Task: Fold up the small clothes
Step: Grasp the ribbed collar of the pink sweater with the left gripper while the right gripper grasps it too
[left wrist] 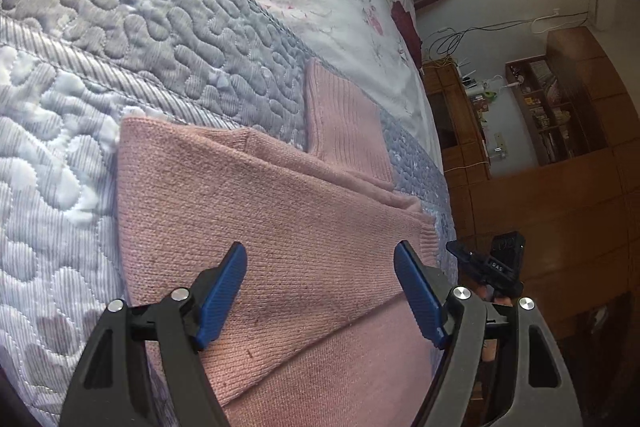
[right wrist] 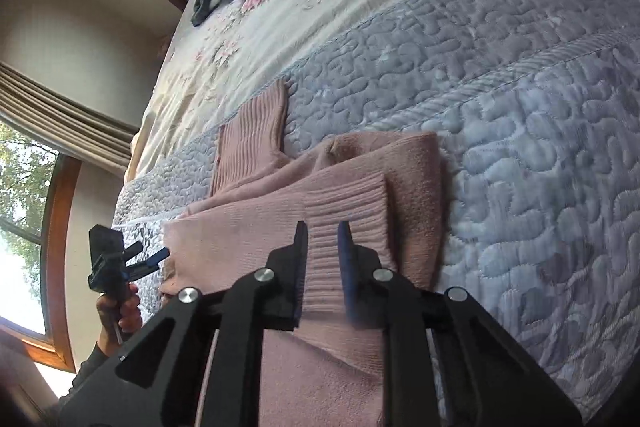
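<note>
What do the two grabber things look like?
Both grippers, left and right, have black angular frames, round silver bolts and ribbed blue pads. The person's hand comes out of a dark sleeve.

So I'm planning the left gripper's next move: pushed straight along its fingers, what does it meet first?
Most likely the pink sweater: the open left gripper points down across its folded body. Its height above the knit is unclear.
</note>
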A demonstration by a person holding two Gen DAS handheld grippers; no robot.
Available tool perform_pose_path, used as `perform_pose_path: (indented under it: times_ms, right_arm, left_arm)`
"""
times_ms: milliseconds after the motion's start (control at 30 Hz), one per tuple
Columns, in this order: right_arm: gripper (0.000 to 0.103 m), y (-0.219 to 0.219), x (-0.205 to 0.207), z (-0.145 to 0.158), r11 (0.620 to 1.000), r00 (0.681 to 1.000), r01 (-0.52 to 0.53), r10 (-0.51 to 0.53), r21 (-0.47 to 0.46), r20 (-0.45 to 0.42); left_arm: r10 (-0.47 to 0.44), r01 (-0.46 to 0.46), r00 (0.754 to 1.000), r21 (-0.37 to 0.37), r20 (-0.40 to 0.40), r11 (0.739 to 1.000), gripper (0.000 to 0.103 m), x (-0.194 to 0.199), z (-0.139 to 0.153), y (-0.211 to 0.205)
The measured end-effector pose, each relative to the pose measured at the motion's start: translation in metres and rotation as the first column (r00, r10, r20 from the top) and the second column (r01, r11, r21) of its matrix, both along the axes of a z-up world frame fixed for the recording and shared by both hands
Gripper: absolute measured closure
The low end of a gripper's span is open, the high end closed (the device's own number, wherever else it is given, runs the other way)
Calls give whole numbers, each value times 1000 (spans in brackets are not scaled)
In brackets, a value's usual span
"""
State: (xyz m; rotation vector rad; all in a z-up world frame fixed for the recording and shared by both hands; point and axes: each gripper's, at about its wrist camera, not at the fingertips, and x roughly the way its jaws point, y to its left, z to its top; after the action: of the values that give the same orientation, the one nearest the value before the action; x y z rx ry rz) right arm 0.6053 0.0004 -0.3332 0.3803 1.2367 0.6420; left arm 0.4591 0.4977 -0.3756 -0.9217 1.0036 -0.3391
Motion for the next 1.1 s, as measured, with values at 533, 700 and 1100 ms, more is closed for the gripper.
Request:
perform_pose_path:
  times_ms: [533, 700, 1100]
  right_arm:
    - [67, 86, 131, -10, 993, 991, -68, 78, 97, -110]
    - [62, 133, 155, -42, 992, 984, -107, 115, 70, -136]
    - [62, 179, 180, -67, 995, 991, -92, 95, 41, -95]
  left_arm:
    - [38, -33, 998, 89, -53, 996, 23, 152, 4, -1]
    - [-11, 17, 998, 95, -56, 995, 23, 190, -17, -21]
    - [-71, 76, 997, 133, -39, 988, 55, 226, -29, -39]
